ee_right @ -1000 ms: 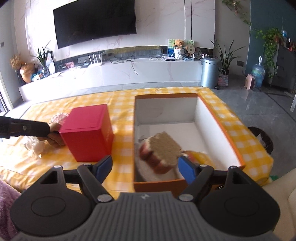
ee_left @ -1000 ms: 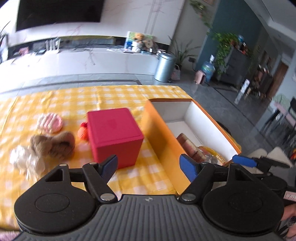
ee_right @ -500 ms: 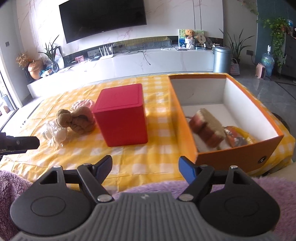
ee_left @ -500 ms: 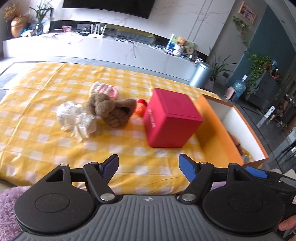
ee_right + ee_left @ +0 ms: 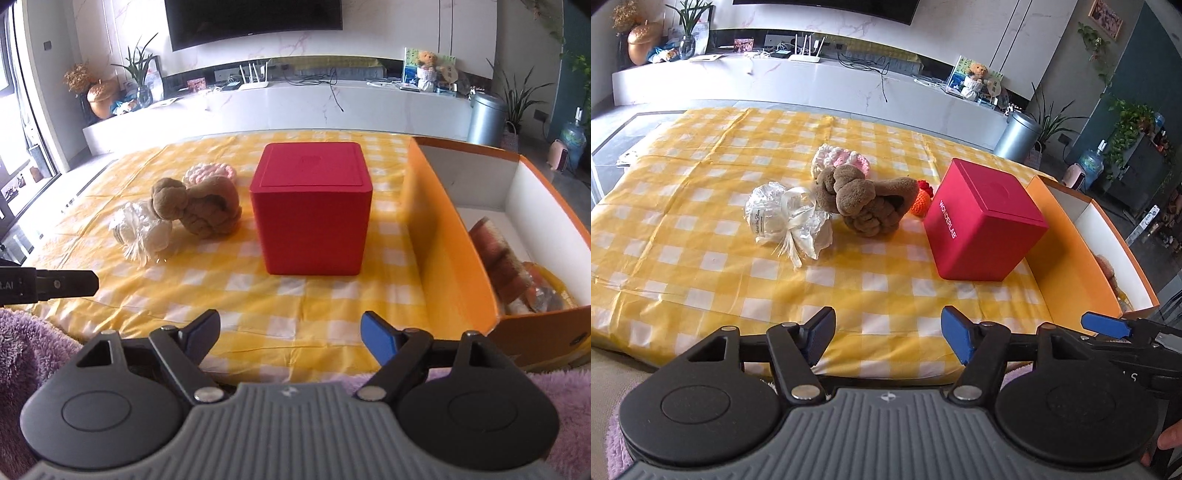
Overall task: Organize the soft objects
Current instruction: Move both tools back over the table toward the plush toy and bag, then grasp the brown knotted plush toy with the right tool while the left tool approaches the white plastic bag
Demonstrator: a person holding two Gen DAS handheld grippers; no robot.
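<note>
Before me a yellow checked cloth (image 5: 701,258) covers the table. On it a red cube box (image 5: 982,221) stands near the middle, lettered WONDERLAB on one side. Beyond the table I see a long white console (image 5: 295,107) with a router (image 5: 253,79), a teddy bear (image 5: 428,70) and a black TV (image 5: 255,18) above. A metal bin (image 5: 485,118) stands on the floor at its right end.

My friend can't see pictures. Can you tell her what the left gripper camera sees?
The open left gripper hovers at the near edge of a yellow checked tablecloth. On it sit a white ribboned bundle, a brown knotted plush and a red cube box. An orange cardboard box stands at the right.
</note>
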